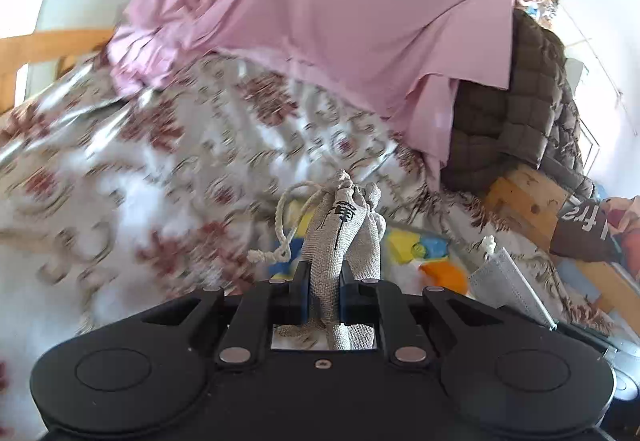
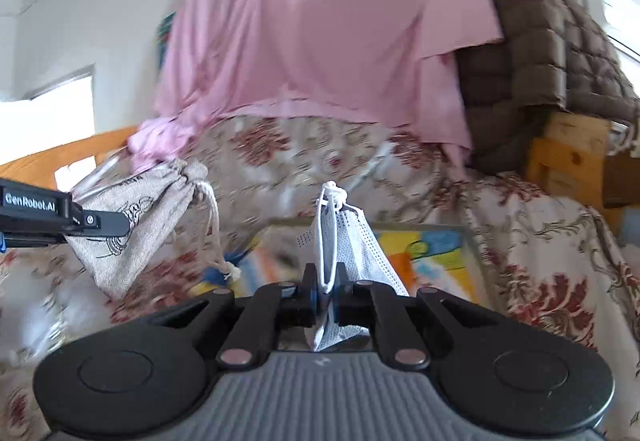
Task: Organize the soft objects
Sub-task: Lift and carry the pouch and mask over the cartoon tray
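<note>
My left gripper (image 1: 325, 275) is shut on a grey-beige drawstring pouch (image 1: 342, 237) and holds it up over the floral bedspread (image 1: 140, 169). The pouch also shows in the right wrist view (image 2: 136, 225), at the left, pinched by the left gripper's fingers (image 2: 96, 221). My right gripper (image 2: 325, 281) is shut on a light grey face mask (image 2: 352, 245) with white ear loops. The mask also shows at the right of the left wrist view (image 1: 508, 289). Both hang above a colourful tray or box (image 2: 436, 241) on the bed.
A pink sheet (image 2: 320, 33) hangs over the back. A brown quilted blanket (image 2: 532, 53) is draped at the right over a wooden frame (image 2: 568, 157). The person's sleeve (image 1: 584, 233) shows at the right of the left wrist view.
</note>
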